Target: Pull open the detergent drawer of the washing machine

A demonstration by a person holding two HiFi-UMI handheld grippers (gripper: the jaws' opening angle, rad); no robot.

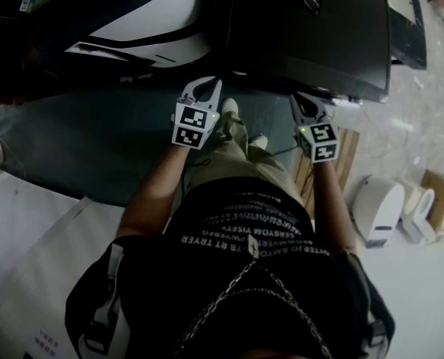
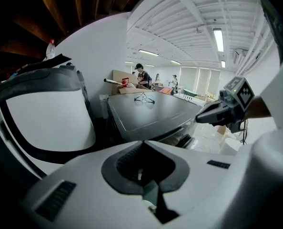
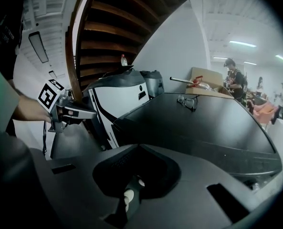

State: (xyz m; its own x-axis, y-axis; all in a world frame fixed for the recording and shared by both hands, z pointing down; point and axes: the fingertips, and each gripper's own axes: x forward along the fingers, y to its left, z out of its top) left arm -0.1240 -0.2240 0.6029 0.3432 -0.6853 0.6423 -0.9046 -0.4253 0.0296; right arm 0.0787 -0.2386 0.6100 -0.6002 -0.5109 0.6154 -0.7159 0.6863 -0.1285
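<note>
Tongs on both grippers are pressed together, with nothing between them. The right gripper (image 1: 306, 102) is held just in front of the washing machine (image 1: 312, 36), tips toward its near edge. The left gripper (image 1: 204, 87) hangs off the machine's near left corner, pointing the same way. Neither touches it.

The washing machine is the dark-topped box straight ahead of the person. Its front faces the person, the near edge of its top runs from side to side, and the flat top stretches away behind that edge. The detergent drawer cannot be picked out: the head view shows only the top, and the gripper views show the front as a dark strip under the lip.

A pair of glasses (image 2: 144, 98) lies on the top, toward the far side. A white-and-black appliance (image 1: 143, 21) stands close beside the machine's left. The person's shoes (image 1: 229, 109) rest on the floor in front of the machine, between the grippers.
</note>
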